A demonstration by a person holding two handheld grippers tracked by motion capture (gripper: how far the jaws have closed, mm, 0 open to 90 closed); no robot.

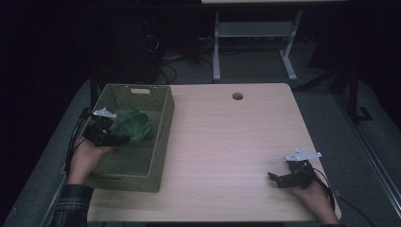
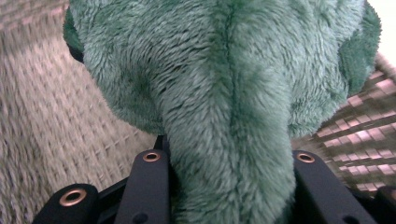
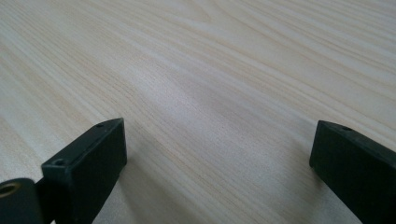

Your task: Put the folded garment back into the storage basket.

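Note:
A green plush toy [image 1: 135, 124] hangs inside the woven olive basket [image 1: 163, 137] at the table's left side. My left gripper [image 1: 124, 139] reaches in over the basket's left wall and is shut on the toy. In the left gripper view the fur [image 2: 224, 93] bulges up between the two black jaws, with the basket weave [image 2: 42, 116] behind it. My right gripper [image 1: 272, 177] rests low over the wooden table [image 1: 227, 142] near its front right corner. It stands open [image 3: 219, 140], with bare wood between its jaws.
A round cable hole [image 1: 237, 96] sits near the table's far edge. Behind the table stand the white legs of another desk [image 1: 216, 52], and cables [image 1: 165, 71] lie on the dark floor. The basket takes up the left third of the tabletop.

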